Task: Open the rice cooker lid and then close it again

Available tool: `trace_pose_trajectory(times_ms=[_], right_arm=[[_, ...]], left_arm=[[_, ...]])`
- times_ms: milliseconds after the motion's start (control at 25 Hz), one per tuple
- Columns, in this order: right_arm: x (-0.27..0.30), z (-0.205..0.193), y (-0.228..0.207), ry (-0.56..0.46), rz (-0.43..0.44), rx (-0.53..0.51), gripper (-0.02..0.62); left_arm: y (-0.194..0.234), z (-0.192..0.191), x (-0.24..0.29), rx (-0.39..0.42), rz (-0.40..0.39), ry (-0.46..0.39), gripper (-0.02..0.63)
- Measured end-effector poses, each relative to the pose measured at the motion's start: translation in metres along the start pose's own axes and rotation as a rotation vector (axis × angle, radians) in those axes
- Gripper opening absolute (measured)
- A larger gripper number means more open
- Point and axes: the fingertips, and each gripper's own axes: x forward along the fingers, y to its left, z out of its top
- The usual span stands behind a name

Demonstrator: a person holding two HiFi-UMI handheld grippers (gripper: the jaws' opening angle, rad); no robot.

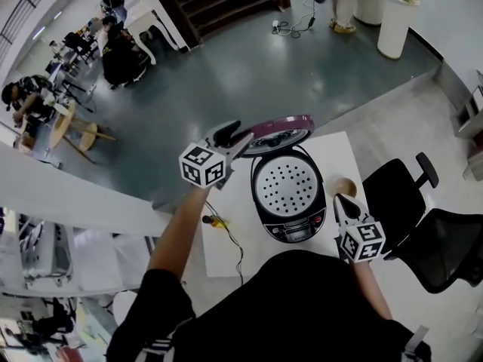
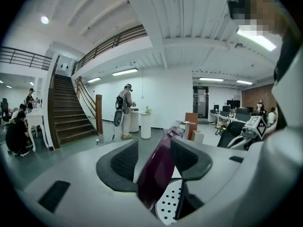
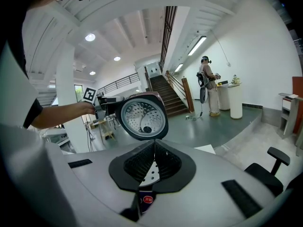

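Note:
A black rice cooker [image 1: 296, 231] stands on the white table [image 1: 226, 251]; a perforated metal plate [image 1: 287, 187] covers its inside. Its purple lid [image 1: 281, 132] stands raised at the far side. My left gripper [image 1: 240, 138] is at the lid's left edge. In the left gripper view the lid's edge [image 2: 158, 174] sits between its wide jaws [image 2: 156, 157], close to the right pad, with a gap on the left side. My right gripper [image 1: 337, 199] hovers by the cooker's front right, shut and empty [image 3: 154, 162], pointing at the lid's inner face [image 3: 142, 115].
A brown round object [image 1: 344, 186] lies on the table right of the cooker. A yellow-tipped cable [image 1: 215, 221] runs across the table's left part. A black office chair [image 1: 423, 225] stands to the right. Stairs [image 2: 66, 112] and people are farther off.

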Motion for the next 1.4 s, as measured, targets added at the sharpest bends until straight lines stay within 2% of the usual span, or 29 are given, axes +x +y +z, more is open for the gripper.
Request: trace_pose_trajectory(times_ms=[280, 520, 760, 1040, 1320, 1400], right_arm=[[-0.001, -0.006, 0.006, 0.009, 0.012, -0.001, 0.0], [-0.004, -0.015, 0.004, 0.021, 0.008, 0.004, 0.0], [-0.009, -0.019, 0.004, 0.021, 0.001, 0.02, 0.0], [-0.017, -0.015, 0.0, 0.017, -0.011, 0.033, 0.0], [-0.016, -0.014, -0.004, 0.019, -0.008, 0.03, 0.0], [-0.016, -0.013, -0.004, 0.017, -0.006, 0.028, 0.0]], left_arm=[[-0.024, -0.004, -0.004, 0.111, -0.075, 0.091, 0.168], [-0.046, -0.016, -0.007, 0.158, -0.122, 0.206, 0.137], [-0.064, -0.024, -0.009, 0.281, -0.127, 0.286, 0.104], [-0.079, -0.033, -0.014, 0.265, -0.152, 0.311, 0.092], [-0.095, -0.046, -0.019, 0.305, -0.169, 0.388, 0.085], [-0.102, -0.049, -0.02, 0.344, -0.175, 0.409, 0.084]])
